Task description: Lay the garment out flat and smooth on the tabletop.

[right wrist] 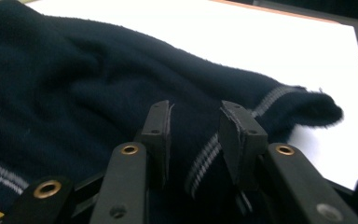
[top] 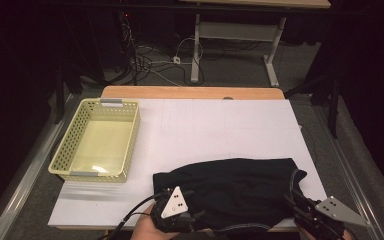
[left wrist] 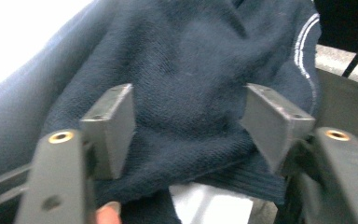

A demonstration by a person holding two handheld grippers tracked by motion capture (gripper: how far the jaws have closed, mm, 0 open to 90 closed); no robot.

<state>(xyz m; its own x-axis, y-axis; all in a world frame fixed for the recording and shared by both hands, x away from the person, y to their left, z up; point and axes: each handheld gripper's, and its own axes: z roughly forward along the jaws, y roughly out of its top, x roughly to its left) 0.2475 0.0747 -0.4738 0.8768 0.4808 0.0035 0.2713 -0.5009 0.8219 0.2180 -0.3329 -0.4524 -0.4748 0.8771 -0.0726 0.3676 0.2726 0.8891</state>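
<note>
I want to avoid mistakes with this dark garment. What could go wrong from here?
1. The left tongs stand open over the dark garment, so they may pinch several layers.
2. The garment's hem hangs over the near table edge and could slide off.
3. The right tongs straddle a striped fold; a weak grip may slip.

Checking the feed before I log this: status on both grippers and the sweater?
Left gripper open over the dark sweater. Right gripper open, straddling its striped edge. Basket far left, nothing in the way.

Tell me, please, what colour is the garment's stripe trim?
Pale grey-white stripes on the dark navy garment, clearest in the right gripper view.
</note>
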